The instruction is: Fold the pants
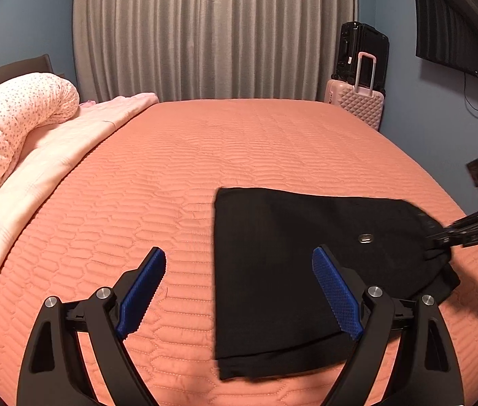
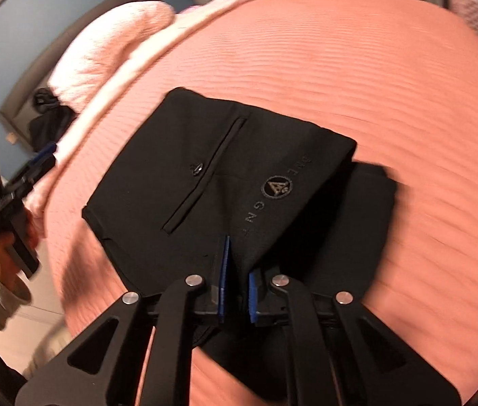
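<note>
Bed (image 1: pixel 239 142): pants (image 2: pixel 225 182) in right gripper (image 2: pixel 237 270).

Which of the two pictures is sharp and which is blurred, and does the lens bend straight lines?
Left wrist view: sharp, evenly lit; the bed cover bulges and the curtain bows from the fisheye lens. Right wrist view: motion blur smears the bed cover's quilting and the left gripper, while the black pants stay fairly legible.

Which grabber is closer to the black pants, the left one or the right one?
Right. The right gripper is pinched shut on the black pants at their near edge. The left gripper hangs open above the pants' left edge on the bed, not touching them.
</note>
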Demonstrator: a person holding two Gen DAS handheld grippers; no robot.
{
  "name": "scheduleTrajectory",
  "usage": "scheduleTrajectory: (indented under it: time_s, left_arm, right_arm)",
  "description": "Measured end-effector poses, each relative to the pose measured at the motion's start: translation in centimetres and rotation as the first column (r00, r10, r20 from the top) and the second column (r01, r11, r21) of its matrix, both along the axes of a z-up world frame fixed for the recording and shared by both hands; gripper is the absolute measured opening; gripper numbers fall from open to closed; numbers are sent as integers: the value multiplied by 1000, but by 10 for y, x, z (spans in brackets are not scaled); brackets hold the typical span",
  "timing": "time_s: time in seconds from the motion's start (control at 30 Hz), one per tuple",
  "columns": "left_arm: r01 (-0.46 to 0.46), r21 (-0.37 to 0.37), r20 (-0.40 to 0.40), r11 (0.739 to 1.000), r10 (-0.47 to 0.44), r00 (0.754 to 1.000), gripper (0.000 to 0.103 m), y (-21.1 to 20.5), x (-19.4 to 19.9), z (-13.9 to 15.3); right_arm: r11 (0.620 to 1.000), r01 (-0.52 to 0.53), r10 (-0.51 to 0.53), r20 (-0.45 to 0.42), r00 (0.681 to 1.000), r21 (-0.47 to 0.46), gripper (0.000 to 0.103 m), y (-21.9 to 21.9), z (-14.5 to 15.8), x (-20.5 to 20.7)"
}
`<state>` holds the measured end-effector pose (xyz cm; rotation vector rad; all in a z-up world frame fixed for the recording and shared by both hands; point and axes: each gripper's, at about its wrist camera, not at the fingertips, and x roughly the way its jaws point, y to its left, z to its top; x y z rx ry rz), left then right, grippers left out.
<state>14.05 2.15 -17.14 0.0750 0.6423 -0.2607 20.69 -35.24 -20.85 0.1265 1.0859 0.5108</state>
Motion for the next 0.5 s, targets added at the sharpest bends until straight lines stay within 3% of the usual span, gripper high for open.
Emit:
scheduleTrajectory:
  time_s: [0.1, 0.2, 0.27, 0.33, 0.4, 0.5]
  left_arm:
    - [9, 24, 0, 1000, -9, 1000, 87, -3, 1, -4]
    - [11, 10, -34, 1000, -11, 999, 87, -10, 4, -13]
    - [8, 24, -52, 1000, -7, 999, 87, -14, 7, -16]
    - [20, 21, -52, 1000, -19, 998, 87, -14, 6, -18]
    - [43, -10, -76, 999, -44, 996, 87, -13, 9, -20]
    - [50, 51, -63, 997, -46, 997, 87, -23, 5, -21]
  right_arm:
    - [998, 48, -50, -60, 997, -37, 17, -28, -28, -10]
    - [990, 130, -125, -79, 989, 55, 28, -43, -32, -13]
    - [981, 195, -195, -40, 980, 15, 60, -45, -16, -22]
    - [972, 231, -230, 34, 973, -36, 85, -46, 0, -36]
    - [963, 256, -249, 81, 965, -88, 85, -40, 17, -47]
    - [930, 351, -333, 157, 930, -107, 91, -40, 38, -64]
